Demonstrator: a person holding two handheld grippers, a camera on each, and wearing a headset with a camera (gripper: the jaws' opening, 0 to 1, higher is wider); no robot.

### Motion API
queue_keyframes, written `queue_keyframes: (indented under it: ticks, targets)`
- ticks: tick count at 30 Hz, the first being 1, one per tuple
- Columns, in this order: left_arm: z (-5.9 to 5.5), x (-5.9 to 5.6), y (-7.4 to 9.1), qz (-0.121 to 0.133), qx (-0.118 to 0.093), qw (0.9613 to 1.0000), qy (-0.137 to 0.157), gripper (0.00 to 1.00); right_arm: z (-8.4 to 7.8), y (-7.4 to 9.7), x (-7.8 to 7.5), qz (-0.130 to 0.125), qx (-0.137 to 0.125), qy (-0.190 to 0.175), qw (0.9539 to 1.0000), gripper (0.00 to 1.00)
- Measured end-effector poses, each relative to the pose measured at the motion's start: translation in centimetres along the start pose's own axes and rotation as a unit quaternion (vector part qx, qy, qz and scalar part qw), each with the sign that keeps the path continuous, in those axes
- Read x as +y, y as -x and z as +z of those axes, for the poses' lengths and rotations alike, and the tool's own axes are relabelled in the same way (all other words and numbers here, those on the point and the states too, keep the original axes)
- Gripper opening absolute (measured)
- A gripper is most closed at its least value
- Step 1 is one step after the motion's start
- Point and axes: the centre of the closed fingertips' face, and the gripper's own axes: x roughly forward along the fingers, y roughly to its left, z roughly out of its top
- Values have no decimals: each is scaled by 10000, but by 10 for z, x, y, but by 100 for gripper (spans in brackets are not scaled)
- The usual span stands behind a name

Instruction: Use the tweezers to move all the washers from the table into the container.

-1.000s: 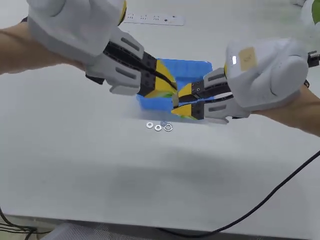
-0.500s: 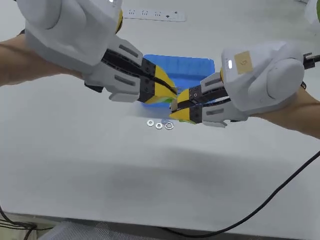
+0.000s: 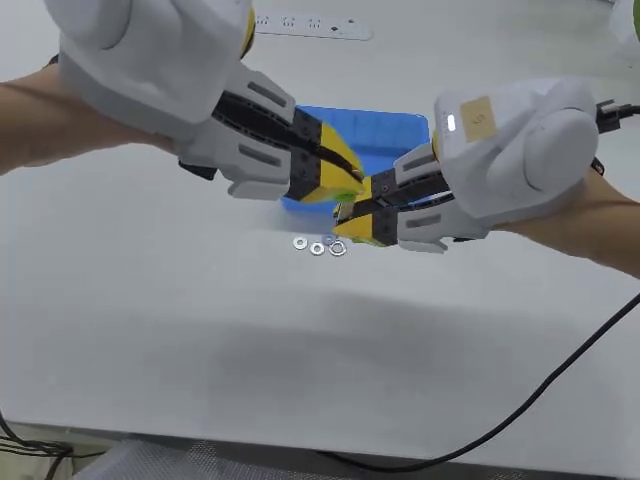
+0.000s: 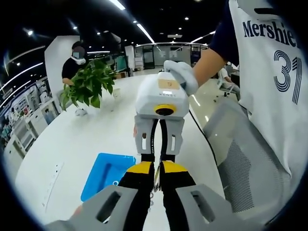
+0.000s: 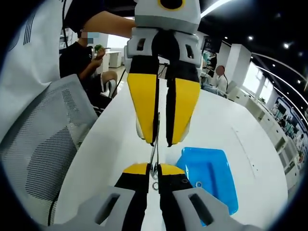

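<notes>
The left gripper and right gripper meet tip to tip, both clamped on the tweezers. The washers lie on the table, just beside the container, at its near edge.

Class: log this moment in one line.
left gripper: shut on tweezers | right gripper: shut on tweezers | washers: on table | container: behind grippers

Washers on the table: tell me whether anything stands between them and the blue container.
Nothing visible lies on the table between the washers and the blue container. The left hand-held gripper and right hand-held gripper hang above that stretch, tips meeting with the tweezers between their jaws, so the path looks open.
</notes>
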Motion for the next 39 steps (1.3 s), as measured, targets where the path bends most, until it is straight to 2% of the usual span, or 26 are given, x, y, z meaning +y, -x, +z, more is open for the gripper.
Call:
queue_keyframes:
  ticks: [4,9,19,23,30,39]
  targets:
    - [1,-3,-1,-58,-4,10000,48,6,0,0,-1,-7,2,-23,10000,7]
    - [2,-6,-2,-87,-12,10000,-36,5,-1,0,0,15,-1,-32,10000,7]
    - [-14,-12,-3,-38,50,9999,-87,5,-10,-10,6,-72,78,-28,9999,10]
    - [-22,-14,-4,-45,65,10000,-2,5,-16,-15,10,-77,109,-121,9998,11]
    - [-27,-8,-9,-41,66,10000,-7,5,-30,-19,4,-122,264,-202,9994,11]
    - [-31,1,-15,-88,57,9999,28,5,-38,-21,-4,-188,268,-296,9990,11]
